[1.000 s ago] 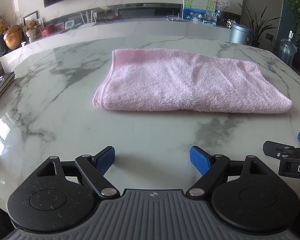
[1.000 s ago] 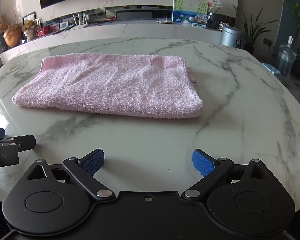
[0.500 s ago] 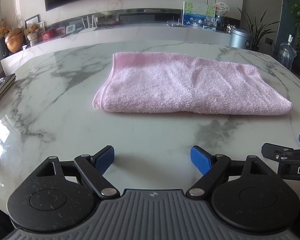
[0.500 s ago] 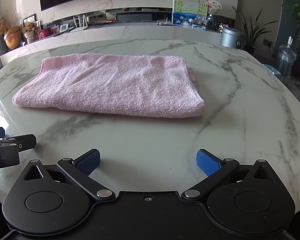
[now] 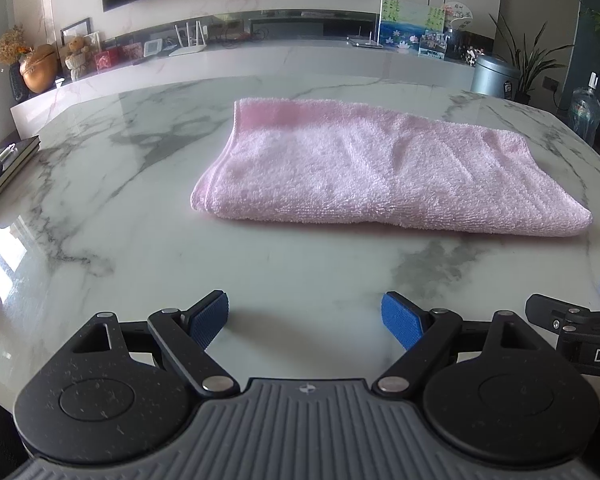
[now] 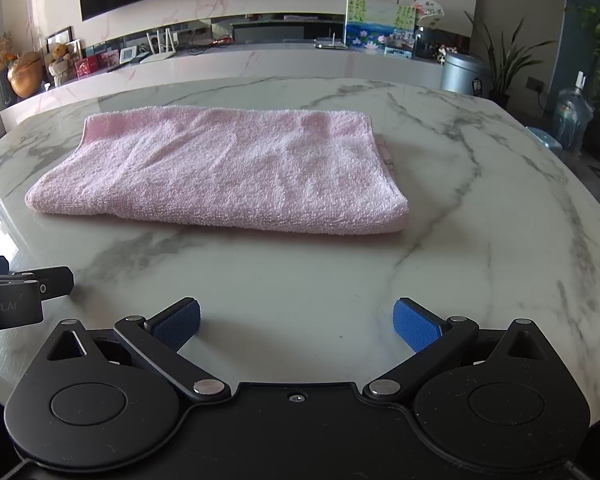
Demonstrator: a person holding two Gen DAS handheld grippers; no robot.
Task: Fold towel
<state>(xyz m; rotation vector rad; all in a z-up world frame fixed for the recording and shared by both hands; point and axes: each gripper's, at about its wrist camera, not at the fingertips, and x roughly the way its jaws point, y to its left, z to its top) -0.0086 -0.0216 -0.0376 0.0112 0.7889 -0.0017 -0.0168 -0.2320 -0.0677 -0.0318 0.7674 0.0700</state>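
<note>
A pink towel (image 5: 380,172) lies folded in a long flat rectangle on the marble table (image 5: 300,272), lengthwise across the view. My left gripper (image 5: 304,312) hovers in front of the towel's near-left part, open, with only bare table between its blue pads. My right gripper (image 6: 296,318) is open wide before the near-right part of the same towel (image 6: 228,176), also holding nothing. Both grippers stand a short way back from the towel's near edge and touch nothing. Each wrist view shows the other gripper at its side edge.
A dark notebook (image 5: 8,164) lies at the table's left edge. Beyond the far edge runs a low marble sideboard (image 5: 260,56) with ornaments, a metal bin (image 5: 494,78), plants and a water bottle (image 5: 586,114). The rounded table edge (image 6: 580,208) curves away on the right.
My right gripper's jaws have spread a little wider. The towel and the left gripper have stayed where they were.
</note>
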